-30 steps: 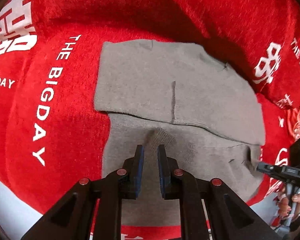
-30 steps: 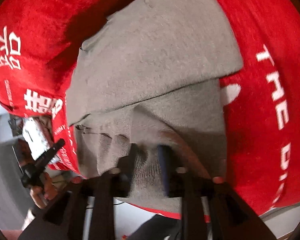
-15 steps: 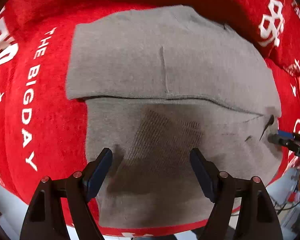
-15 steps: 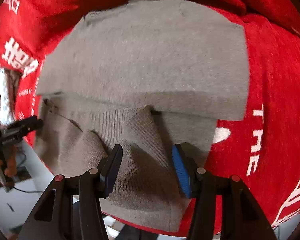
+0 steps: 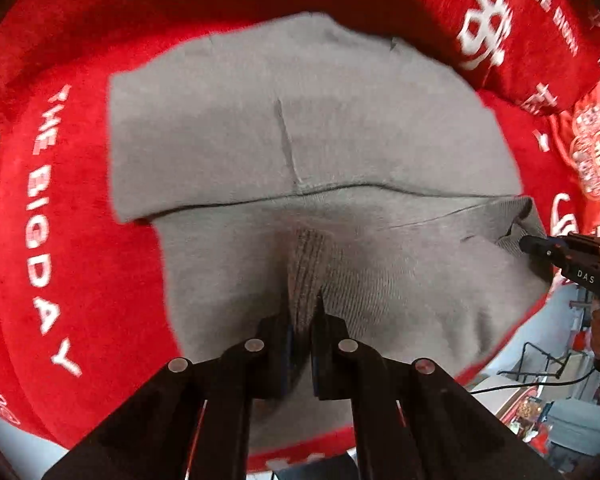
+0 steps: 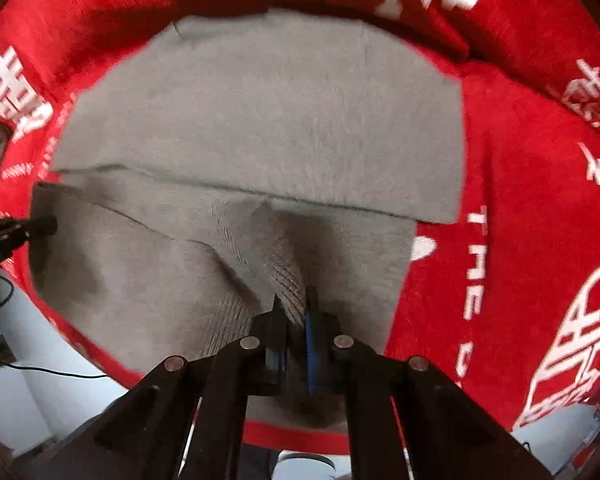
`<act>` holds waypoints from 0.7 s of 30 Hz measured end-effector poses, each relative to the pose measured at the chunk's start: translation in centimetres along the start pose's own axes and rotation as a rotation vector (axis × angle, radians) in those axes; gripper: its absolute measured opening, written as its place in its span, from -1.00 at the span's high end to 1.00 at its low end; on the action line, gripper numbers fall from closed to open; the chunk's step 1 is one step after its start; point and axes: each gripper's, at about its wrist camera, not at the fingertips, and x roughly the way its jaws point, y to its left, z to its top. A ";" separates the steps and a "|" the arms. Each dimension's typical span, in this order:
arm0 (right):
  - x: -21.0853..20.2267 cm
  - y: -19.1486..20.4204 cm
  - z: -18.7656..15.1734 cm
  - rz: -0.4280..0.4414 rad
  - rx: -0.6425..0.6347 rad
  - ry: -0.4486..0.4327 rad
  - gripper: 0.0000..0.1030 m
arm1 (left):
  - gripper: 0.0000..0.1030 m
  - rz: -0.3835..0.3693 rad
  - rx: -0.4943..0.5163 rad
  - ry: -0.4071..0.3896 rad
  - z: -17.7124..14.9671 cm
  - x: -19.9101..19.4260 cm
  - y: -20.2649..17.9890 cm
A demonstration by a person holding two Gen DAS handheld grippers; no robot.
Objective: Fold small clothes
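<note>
- Grey knitted cloth, a small garment [image 5: 300, 128], is spread on a red plush cloth [image 5: 72, 216] with white lettering, and fills the middle of both wrist views.
- Left gripper [image 5: 302, 312] is seen low in its view, at 6 o'clock, pointing forward over the near edge of the garment; its black fingers are brought almost together, and a raised ridge of ribbed knit is pinched between them.
- Right gripper [image 6: 292, 312] is posed likewise at 6 o'clock in its view, nearly closed on a ribbed pleat of the same garment; a blue pad [image 6: 310, 332] is visible on the inner face of one finger.
- From the left view, the right gripper's tip is seen at 3 o'clock, touching the garment's lifted corner.
- A folded upper layer with a straight edge is laid across the far half of the garment; the near half is rumpled and ribbed.
- Fuzzy pile is shown on the red cloth, which drapes over the table edge near 5 o'clock.
</note>
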 end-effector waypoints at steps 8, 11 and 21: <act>-9.0 -0.5 4.5 0.020 0.049 -0.215 0.85 | 0.84 -0.035 0.000 -0.172 2.9 -8.7 0.4; -9.1 -1.0 8.8 0.022 0.037 -0.259 0.85 | 0.84 -0.036 -0.003 -0.251 6.5 -10.2 1.1; 2.5 -4.7 18.5 0.119 0.189 -0.147 0.85 | 0.84 0.140 -0.044 -0.231 17.5 0.1 3.8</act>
